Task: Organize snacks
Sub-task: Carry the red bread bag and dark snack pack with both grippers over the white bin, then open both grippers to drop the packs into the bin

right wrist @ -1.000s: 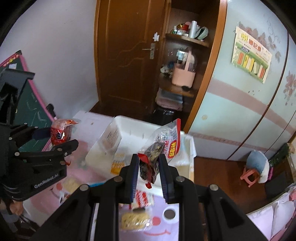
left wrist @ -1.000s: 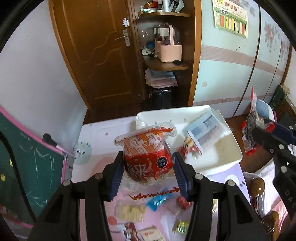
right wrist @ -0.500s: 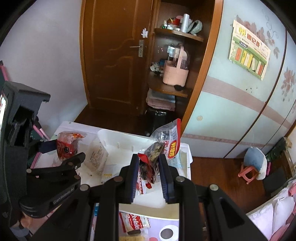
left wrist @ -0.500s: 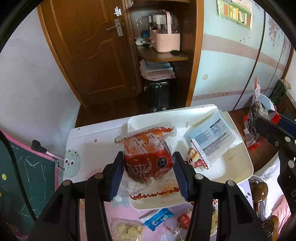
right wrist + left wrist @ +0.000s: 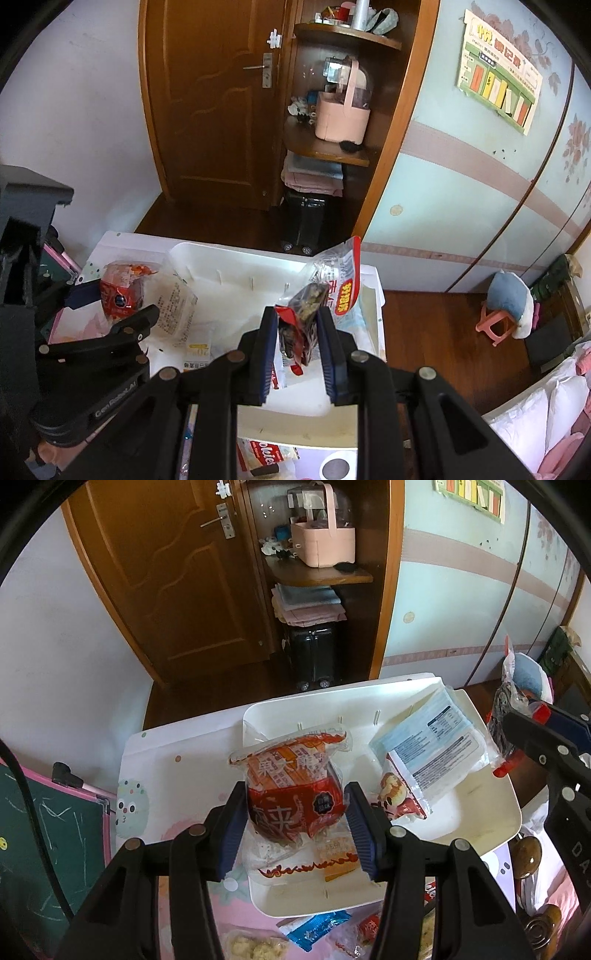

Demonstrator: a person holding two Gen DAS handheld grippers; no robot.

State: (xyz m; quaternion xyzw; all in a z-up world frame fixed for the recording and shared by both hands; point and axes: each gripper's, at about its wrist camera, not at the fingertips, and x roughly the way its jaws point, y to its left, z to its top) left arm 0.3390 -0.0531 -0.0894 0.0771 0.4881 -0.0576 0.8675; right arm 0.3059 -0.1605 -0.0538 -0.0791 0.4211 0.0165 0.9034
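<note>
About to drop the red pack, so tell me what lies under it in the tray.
The left gripper holds the red pack over the tray. Directly beneath lies a clear packet; the blue-label bag sits to its right. The far-left corner looks free.

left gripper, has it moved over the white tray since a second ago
Yes. The left gripper, shut on the red snack pack, has advanced toward the door; the white tray now lies beneath it.

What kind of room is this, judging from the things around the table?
Probably a home bedroom, perhaps a child's: a wooden door, a wardrobe with floral sliding doors, pillows at the right edge, and a small chalkboard.
</note>
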